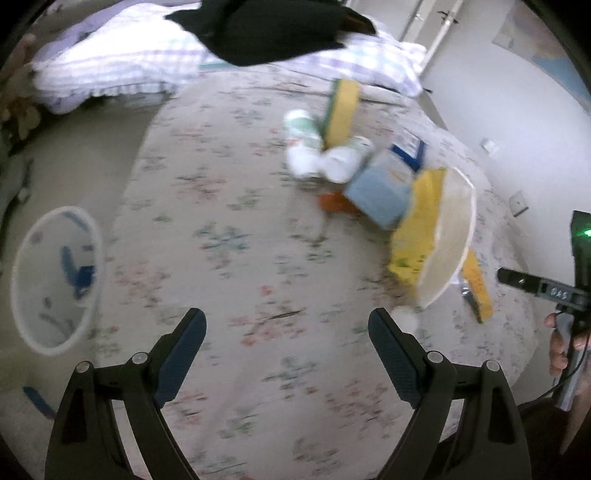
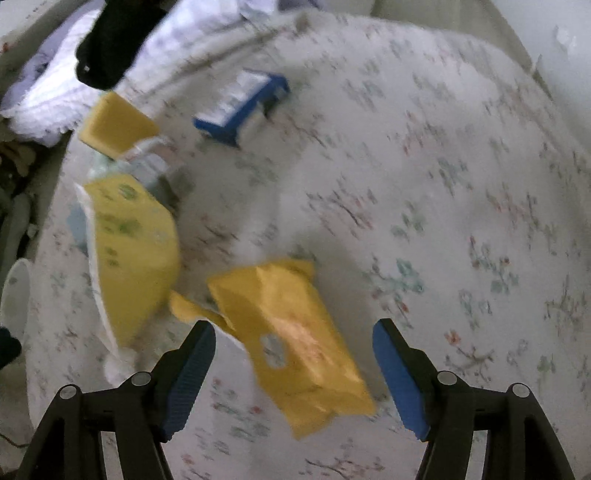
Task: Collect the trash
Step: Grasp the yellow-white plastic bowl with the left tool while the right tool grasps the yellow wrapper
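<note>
Trash lies on a floral bed cover (image 1: 229, 236). In the left wrist view a yellow sponge (image 1: 341, 110), white cups (image 1: 306, 147), a pale blue box (image 1: 380, 192) and a yellow-lined paper bowl (image 1: 439, 236) lie ahead to the right. My left gripper (image 1: 286, 328) is open and empty above bare cover. In the right wrist view my right gripper (image 2: 293, 343) is open, with a yellow packet (image 2: 295, 339) lying between its fingers, apart from both pads. A yellow bowl (image 2: 133, 251), a yellow sponge (image 2: 116, 125) and a blue box (image 2: 243, 107) lie beyond.
A white bin (image 1: 55, 277) stands on the floor left of the bed, also at the left edge of the right wrist view (image 2: 14, 295). A checked pillow (image 1: 122, 66) and a black garment (image 1: 266, 29) lie at the head. A wall (image 1: 517, 110) is on the right.
</note>
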{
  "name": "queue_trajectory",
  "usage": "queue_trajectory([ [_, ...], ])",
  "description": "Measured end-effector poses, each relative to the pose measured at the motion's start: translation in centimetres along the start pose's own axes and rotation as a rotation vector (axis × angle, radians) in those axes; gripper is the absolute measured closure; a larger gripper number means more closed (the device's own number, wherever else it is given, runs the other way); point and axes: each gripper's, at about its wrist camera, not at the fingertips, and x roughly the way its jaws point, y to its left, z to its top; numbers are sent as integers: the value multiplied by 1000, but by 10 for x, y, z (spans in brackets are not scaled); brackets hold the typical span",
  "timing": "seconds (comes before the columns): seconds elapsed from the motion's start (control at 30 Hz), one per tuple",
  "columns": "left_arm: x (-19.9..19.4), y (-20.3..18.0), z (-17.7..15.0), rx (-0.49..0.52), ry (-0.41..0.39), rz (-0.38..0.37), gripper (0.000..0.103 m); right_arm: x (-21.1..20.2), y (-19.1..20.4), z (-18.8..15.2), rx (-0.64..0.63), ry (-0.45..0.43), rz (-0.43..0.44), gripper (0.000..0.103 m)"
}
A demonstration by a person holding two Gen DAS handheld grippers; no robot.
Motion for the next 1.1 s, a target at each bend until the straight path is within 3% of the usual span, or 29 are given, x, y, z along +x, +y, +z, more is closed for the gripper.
queue_trajectory([
  [0.17, 25, -34, 2, 45, 12, -77, 13, 13, -10, -2, -5, 46, -4, 28],
  [0.3, 37, -50, 5, 43, 1, -165, 29, 18, -13, -5, -14, 65, -7, 28],
  [0.43, 46, -64, 9, 64, -12, -203, 48, 22, -15, -8, -20, 79, -8, 28],
  [0.53, 58, -73, 12, 68, 16, -229, 55, 26, -15, -8, -21, 92, -7, 28],
  [0.6, 67, -78, 12, 63, 55, -239, 61, 29, -14, -8, -24, 103, -5, 28],
  [0.73, 78, -80, 11, 56, 86, -229, 85, 36, -8, -11, -38, 121, -7, 28],
  [1.03, 59, -83, 15, 114, 37, -239, 100, 56, 1, -19, -99, 154, -48, 29],
  [1.1, 51, -80, 14, 125, 24, -243, 100, 56, 3, -20, -111, 146, -61, 37],
])
